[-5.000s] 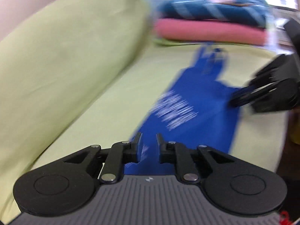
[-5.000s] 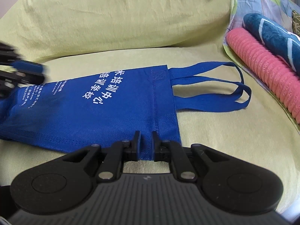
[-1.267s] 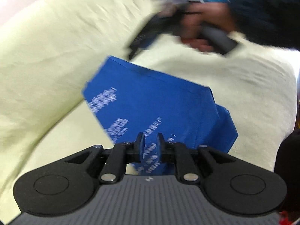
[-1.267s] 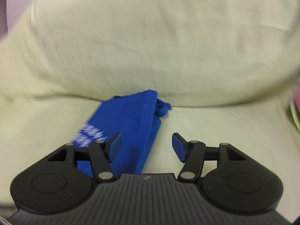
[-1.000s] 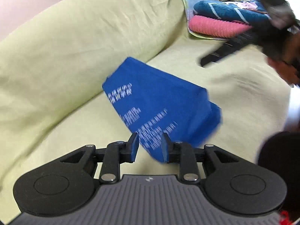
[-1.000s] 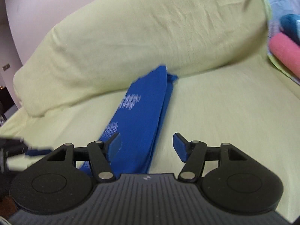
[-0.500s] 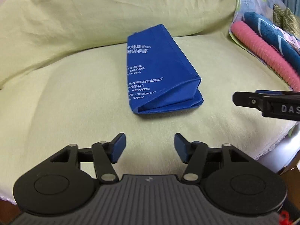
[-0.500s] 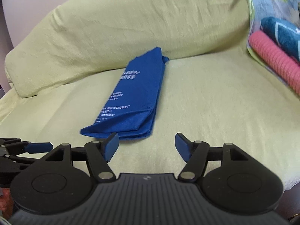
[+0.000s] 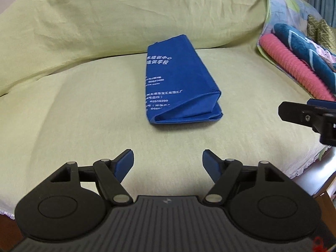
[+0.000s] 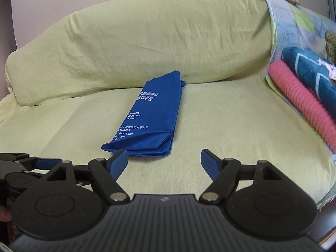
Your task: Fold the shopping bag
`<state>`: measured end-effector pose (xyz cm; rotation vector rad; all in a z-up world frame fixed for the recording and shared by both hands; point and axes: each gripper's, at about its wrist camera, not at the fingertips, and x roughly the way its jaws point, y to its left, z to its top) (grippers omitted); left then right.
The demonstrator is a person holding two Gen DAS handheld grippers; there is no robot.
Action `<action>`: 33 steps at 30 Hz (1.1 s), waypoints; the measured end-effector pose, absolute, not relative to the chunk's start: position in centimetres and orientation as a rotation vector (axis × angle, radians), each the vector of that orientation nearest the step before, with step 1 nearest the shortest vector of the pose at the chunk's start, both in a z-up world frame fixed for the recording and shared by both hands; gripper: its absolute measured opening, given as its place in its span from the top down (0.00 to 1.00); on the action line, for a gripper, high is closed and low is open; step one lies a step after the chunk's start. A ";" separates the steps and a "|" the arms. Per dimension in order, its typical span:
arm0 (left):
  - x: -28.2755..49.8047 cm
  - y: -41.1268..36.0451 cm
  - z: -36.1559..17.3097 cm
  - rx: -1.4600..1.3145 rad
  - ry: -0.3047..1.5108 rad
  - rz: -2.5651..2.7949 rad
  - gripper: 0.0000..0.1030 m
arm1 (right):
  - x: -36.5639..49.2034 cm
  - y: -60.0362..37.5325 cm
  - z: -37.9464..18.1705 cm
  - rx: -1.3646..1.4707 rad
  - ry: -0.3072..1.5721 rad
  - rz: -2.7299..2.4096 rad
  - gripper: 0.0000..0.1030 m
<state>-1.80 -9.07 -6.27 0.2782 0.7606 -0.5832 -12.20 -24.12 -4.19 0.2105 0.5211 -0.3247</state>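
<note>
The blue shopping bag [image 9: 180,79] lies folded into a narrow, white-lettered bundle, near end gaping.

Your left claw [image 9: 168,163] and right claw [image 10: 164,163] both hang level with fingers spread wide, empty, side by side and apart.

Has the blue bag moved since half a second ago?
No. The bag still lies folded on the seat, far end at the back cushion, as before; only the cameras shifted slightly.

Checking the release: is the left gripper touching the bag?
Apart. The left wrist view shows bare sofa between the open left gripper and the bag.
</note>
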 end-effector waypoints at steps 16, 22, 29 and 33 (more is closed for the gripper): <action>1.5 -10.0 -10.4 0.354 0.680 -0.684 0.27 | -8.8 -26.0 -8.4 0.124 0.618 -0.257 0.23; 1.0 -10.3 -12.9 0.777 0.374 -0.789 0.29 | -5.6 -25.0 -11.4 -0.083 0.607 -0.125 0.23; 3.1 -11.0 -14.1 0.920 0.298 -0.888 0.50 | -2.5 -22.6 -14.2 -0.459 0.512 0.010 0.27; 4.5 -11.2 -14.5 0.928 0.321 -0.916 0.68 | -1.3 -21.7 -15.6 -0.598 0.497 0.069 0.48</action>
